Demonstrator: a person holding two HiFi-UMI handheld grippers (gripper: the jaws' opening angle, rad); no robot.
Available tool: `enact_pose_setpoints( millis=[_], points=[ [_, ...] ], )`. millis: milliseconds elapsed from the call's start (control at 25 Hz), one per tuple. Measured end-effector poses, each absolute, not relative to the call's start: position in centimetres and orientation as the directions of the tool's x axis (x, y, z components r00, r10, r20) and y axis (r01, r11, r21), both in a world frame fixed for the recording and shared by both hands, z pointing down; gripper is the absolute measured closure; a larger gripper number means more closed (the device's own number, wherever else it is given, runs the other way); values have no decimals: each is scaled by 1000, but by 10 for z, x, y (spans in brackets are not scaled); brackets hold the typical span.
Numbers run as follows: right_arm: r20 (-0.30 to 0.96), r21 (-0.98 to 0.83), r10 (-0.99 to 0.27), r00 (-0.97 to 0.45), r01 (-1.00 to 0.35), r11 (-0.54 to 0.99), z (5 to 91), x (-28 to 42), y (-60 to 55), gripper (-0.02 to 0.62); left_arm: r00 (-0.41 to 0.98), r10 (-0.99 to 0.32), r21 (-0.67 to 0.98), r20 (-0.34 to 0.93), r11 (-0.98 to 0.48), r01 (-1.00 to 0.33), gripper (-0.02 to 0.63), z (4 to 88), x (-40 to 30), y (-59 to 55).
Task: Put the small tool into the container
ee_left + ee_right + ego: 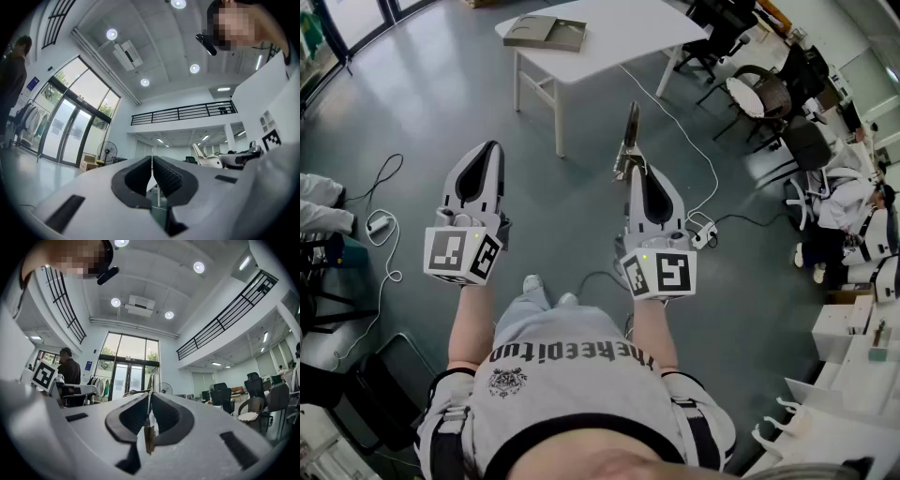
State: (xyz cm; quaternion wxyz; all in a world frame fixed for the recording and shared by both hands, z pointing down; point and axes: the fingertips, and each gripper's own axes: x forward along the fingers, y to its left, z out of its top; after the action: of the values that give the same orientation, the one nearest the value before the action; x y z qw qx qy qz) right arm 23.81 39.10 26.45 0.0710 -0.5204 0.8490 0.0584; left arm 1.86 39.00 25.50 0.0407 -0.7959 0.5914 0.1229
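My right gripper [635, 171] is shut on the small tool [630, 139], a thin flat blade with a brownish handle that sticks out past the jaw tips. In the right gripper view the tool [149, 437] sits pinched between the black pads, and the gripper [150, 401] points up into the room. My left gripper [492, 147] is held level beside it, jaws together with nothing between them; the left gripper view shows the gripper [152, 164] empty. The container, a shallow brown box [546, 31], lies on a white table [609, 42] ahead, well beyond both grippers.
Cables [689, 141] run across the grey floor under and beside the table. Office chairs [769, 94] and a seated person [839, 211] are at the right, white boxes [848, 366] at lower right. Another person [68, 369] stands by the glass doors.
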Motion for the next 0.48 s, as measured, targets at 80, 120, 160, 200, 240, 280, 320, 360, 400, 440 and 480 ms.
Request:
enact_pose_setpoints(
  millis=[80, 120, 160, 200, 240, 280, 320, 360, 400, 440, 480],
  points=[
    [-179, 24, -878, -444, -894, 447, 263, 239, 390, 572, 272, -934, 95, -232, -300, -949, 594, 252, 19, 389],
    [-178, 23, -879, -442, -895, 446, 263, 239, 390, 572, 274, -934, 99, -231, -303, -948, 594, 251, 19, 388],
    [-176, 22, -880, -441, -896, 444, 263, 238, 389, 572, 276, -932, 100, -233, -306, -947, 594, 251, 18, 387],
    [-174, 22, -881, -440, -896, 443, 263, 237, 388, 572, 277, -933, 100, -229, -306, -947, 594, 251, 17, 387],
    [-173, 23, -882, -439, -897, 442, 264, 236, 388, 572, 277, -936, 102, -217, -304, -947, 594, 251, 16, 386],
    [-173, 24, -882, -438, -897, 441, 264, 233, 387, 572, 277, -938, 104, -208, -303, -947, 594, 252, 15, 385],
    [-173, 26, -883, -437, -898, 439, 265, 231, 386, 572, 280, -938, 106, -207, -306, -946, 594, 253, 13, 383],
    [-173, 27, -883, -435, -899, 438, 265, 229, 385, 572, 285, -934, 106, -216, -312, -944, 594, 254, 11, 381],
    [-173, 29, -884, -434, -900, 436, 265, 228, 384, 572, 291, -929, 104, -229, -320, -942, 594, 256, 9, 380],
    [-173, 30, -885, -432, -901, 434, 265, 226, 384, 572, 295, -926, 103, -235, -326, -940, 594, 256, 8, 378],
    [-172, 30, -886, -430, -902, 431, 265, 226, 383, 572, 297, -927, 104, -230, -327, -939, 594, 256, 7, 377]
  ],
)
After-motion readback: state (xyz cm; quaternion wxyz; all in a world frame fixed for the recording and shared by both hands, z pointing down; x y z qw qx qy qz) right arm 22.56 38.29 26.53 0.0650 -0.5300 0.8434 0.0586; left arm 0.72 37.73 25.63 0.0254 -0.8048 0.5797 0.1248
